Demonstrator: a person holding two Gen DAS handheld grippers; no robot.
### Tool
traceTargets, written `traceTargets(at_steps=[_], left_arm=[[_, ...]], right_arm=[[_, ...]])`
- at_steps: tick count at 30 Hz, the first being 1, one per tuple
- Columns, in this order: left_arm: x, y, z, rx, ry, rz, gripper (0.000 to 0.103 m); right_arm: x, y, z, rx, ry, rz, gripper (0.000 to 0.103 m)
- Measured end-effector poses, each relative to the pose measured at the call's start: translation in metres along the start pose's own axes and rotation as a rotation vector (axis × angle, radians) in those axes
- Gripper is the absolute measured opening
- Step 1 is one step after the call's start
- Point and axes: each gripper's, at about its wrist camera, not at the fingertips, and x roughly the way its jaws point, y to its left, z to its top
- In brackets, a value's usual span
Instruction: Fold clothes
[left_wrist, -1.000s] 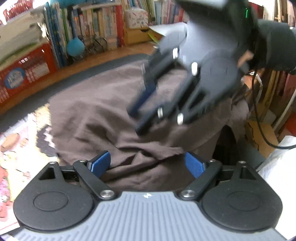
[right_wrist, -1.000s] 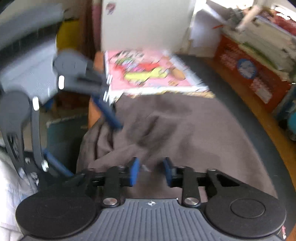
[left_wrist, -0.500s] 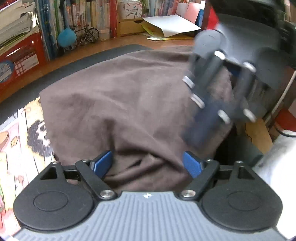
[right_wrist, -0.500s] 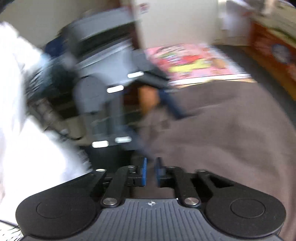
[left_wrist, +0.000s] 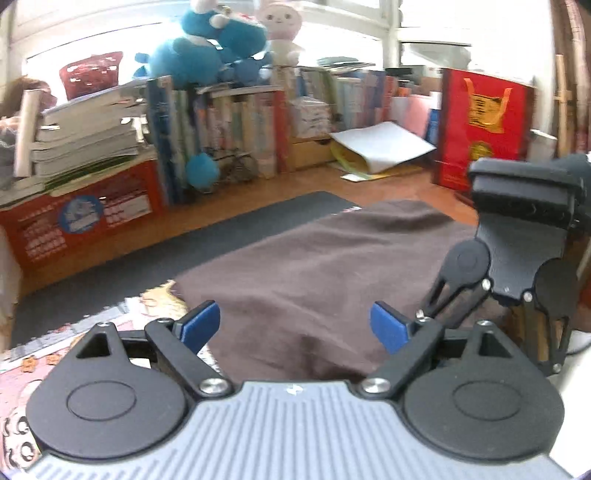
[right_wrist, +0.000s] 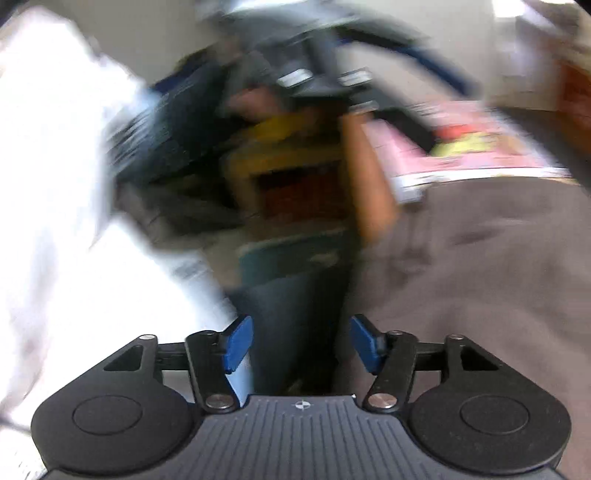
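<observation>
Your left gripper hangs just above the near edge of the brown garment, its jaws spread wide and empty, blue pads clear of the cloth. That likely means you have let go and are lifting off to judge the fold. Your right gripper is opening its jaws at this moment, and nothing lies between them; its view is badly smeared, so only the garment off to its right reads clearly. From the left wrist view the right gripper sits at the garment's far right edge, apparently just releasing there.

The garment lies spread and mostly flat, with a soft crease near you, over a dark mat and beside a colourful printed sheet on the tabletop. Its left edge looks straight, which suggests one fold is laid and another remains.

Beyond, bare wood shows, then a red box under stacked books, a row of upright books, blue and pink plush toys, and a red bag before a bright window.
</observation>
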Motion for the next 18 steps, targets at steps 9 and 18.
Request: traceTargets(at_steps=[9,18], left_arm=[[0.005,0.001,0.001,-0.037,0.008,0.031,0.090],[0.056,0.002,0.022,-0.080,0.091,0.082,0.090]], right_arm=[[0.017,0.016,-0.003,0.067,0.030,0.136,0.074],[0.027,0.023,-0.003,0.124,0.008,0.107,0.087]])
